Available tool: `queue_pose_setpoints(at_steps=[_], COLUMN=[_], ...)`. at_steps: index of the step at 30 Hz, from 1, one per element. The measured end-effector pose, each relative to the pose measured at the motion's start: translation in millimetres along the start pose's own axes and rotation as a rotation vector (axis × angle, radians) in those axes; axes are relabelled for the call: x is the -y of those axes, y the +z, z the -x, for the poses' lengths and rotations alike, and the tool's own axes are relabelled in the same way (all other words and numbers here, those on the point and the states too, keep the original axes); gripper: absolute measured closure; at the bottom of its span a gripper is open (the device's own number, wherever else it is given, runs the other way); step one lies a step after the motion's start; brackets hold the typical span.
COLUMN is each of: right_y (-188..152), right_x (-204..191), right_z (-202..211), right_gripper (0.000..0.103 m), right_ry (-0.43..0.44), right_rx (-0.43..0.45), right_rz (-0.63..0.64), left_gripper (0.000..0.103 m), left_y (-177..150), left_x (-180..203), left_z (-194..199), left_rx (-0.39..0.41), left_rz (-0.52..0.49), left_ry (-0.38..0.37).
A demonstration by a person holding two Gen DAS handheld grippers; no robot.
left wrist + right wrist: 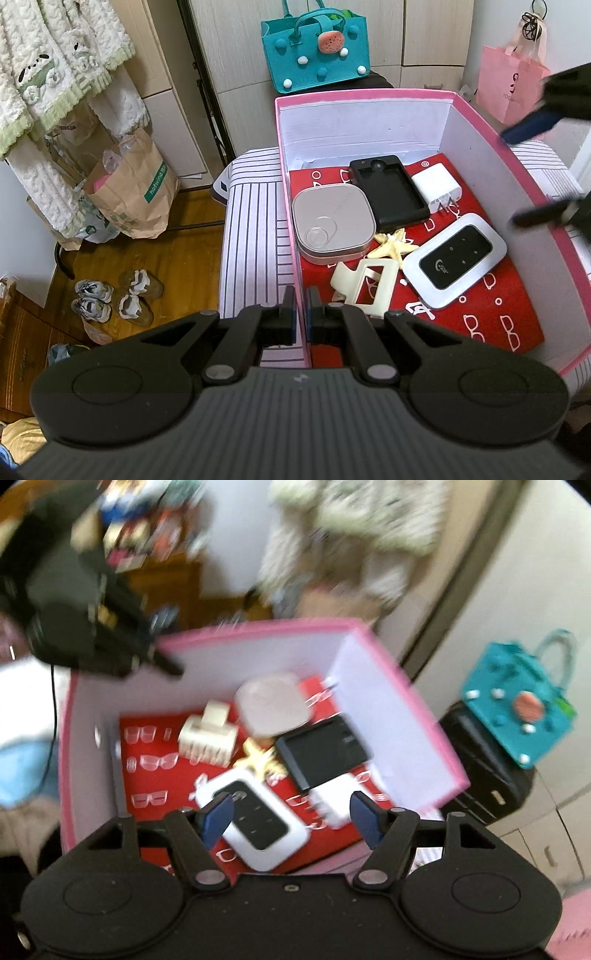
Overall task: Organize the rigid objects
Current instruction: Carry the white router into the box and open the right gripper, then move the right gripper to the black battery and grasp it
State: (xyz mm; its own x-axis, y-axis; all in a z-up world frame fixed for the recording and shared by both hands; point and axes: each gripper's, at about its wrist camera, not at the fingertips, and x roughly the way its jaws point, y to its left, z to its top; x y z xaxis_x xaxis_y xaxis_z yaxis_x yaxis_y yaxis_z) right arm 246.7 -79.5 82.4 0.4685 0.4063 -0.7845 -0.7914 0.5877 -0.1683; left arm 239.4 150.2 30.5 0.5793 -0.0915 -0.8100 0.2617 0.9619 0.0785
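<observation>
A pink box [369, 96] with white inner walls and a red cloth floor holds a silver square tin [332, 221], a black phone case [391, 192], a white charger [437, 184], a white pocket router [456, 258], a starfish [393, 247] and a cream hair clip [369, 284]. My left gripper [301, 314] is shut on the box's left wall. My right gripper [291, 812] hangs open above the box [258, 627], over the router [258, 827] and charger [336, 797], with nothing between its pads. The right wrist view is blurred.
The box rests on a striped surface [251, 229]. A teal felt bag [314, 51] stands behind it on a black case [484, 775], and a pink paper bag [509, 81] hangs at the right. Brown paper bags [133, 184] and shoes [114, 299] lie on the wooden floor at the left.
</observation>
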Motion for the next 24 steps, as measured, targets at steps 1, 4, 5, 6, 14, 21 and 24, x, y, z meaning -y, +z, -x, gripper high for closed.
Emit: queue_pose_setpoints(at_steps=[1,4,5,6,14,21,24], right_y=[-5,-26,-35,-42,-105,-144,-151], right_x=[4,13,15,15,15,6,-6], right_z=[11,41,49,54,71,73,75], right_gripper=[0.028,0.028,0.028,0.028,0.028,0.028,0.028], right_ry=[-0.009,-0.021,-0.029,-0.032,-0.058,-0.121,-0.147], right_rx=[0.033,0.106,0.118,0.123,0.154,0.228,0.249], right_rz=[-0.036,-0.14,-0.174,-0.195,-0.372,-0.456,-0.423], left_gripper=[0.099,0.099,0.099,0.099,0.099,0.098,0.098], left_y=[0,0,0,-1,-2,-4,-5], left_x=[0,2,3,4,10,13,14], left_z=[0,0,0,0,4,9,11], left_rx=[0.0,0.002,0.003,0.004,-0.001,-0.01,-0.015], left_rz=[0.0,-0.009,-0.014,-0.018,-0.037,-0.037,-0.04], left_ry=[0.0,0.009,0.015,0.021,0.051,0.063,0.069])
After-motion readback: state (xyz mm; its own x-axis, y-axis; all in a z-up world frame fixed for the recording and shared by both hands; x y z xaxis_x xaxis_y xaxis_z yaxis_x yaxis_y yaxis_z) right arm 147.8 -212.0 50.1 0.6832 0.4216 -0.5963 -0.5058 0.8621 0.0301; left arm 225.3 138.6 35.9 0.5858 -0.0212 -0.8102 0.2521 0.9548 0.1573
